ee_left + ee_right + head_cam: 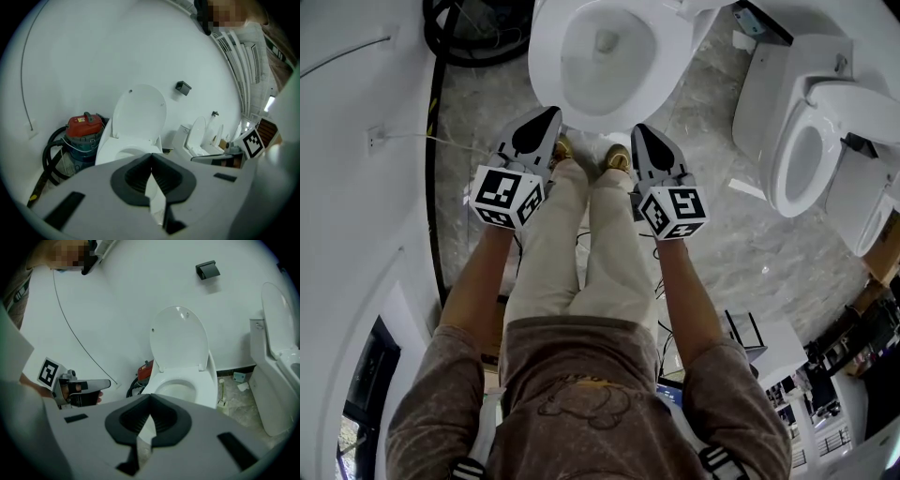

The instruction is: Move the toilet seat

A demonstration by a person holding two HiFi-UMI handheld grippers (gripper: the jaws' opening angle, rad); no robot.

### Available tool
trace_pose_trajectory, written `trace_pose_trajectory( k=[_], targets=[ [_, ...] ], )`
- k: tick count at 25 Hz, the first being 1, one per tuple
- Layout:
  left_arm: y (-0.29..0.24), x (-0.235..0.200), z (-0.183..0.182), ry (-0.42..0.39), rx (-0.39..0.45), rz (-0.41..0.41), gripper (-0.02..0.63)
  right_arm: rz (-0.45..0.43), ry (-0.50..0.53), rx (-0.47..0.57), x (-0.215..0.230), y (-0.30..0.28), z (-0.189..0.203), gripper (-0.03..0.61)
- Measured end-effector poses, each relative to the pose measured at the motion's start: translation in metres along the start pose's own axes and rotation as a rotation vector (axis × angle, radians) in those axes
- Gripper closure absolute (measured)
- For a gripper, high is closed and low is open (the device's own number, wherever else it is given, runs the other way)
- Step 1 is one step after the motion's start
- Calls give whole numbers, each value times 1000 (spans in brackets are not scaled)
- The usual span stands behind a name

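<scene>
A white toilet (pixel 605 56) stands just ahead of me, its bowl open. Its lid (pixel 180 338) leans upright against the wall, and the same lid (pixel 140 112) shows in the left gripper view. The ring round the bowl (pixel 178 385) lies flat. My left gripper (pixel 549 114) points at the bowl's near rim from the left, and its jaws are shut with nothing between them (pixel 151 161). My right gripper (pixel 639 129) is level with it on the right, also shut and empty (pixel 150 401). Neither gripper touches the toilet.
A red vacuum cleaner (pixel 84 129) with a black hose (pixel 473 37) sits left of the toilet. A second toilet (pixel 806 141) stands to the right, with more behind it (pixel 201 136). My legs and shoes (pixel 614 159) are between the grippers on the marble floor (pixel 722 216).
</scene>
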State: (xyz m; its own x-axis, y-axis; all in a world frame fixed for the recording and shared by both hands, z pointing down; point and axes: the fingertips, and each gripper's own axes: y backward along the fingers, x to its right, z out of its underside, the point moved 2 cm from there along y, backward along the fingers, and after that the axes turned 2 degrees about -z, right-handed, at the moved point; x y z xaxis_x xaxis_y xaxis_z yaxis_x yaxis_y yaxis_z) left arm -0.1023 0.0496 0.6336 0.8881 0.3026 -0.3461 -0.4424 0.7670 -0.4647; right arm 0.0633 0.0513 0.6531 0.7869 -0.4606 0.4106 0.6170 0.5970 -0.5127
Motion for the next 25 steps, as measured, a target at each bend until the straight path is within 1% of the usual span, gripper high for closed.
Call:
trace_pose_trajectory(
  k=[4,5,7,9,12,14,17,20,22,25],
  targets=[
    [-1,4,4,15,4,26,603,10,-31,-2,2,1,4,576],
    [-1,5,5,20,4,33,598,10,-37,-2,2,2,5,546],
    [-2,6,7,30,2,42,541,17,-46,-3,4,2,7,502],
    [-2,7,10,37,-4,45,501,31,-51,-9,6,3,11,460],
    [-3,8,14,40,-16,48,443,42,-69,-18,11,3,16,378],
    [-5,8,18,53,-26,55,397,30,-84,-28,14,3,19,330],
    [-8,8,25,67,-45,66,346,1,-101,-46,14,-1,26,263],
    [-12,6,35,80,-71,68,319,-7,-115,-58,16,-5,34,207],
    [-15,4,44,101,-90,67,305,-4,-121,-74,19,-8,41,184],
    [-20,0,57,125,-114,64,291,0,-127,-106,23,-13,54,170]
  ],
)
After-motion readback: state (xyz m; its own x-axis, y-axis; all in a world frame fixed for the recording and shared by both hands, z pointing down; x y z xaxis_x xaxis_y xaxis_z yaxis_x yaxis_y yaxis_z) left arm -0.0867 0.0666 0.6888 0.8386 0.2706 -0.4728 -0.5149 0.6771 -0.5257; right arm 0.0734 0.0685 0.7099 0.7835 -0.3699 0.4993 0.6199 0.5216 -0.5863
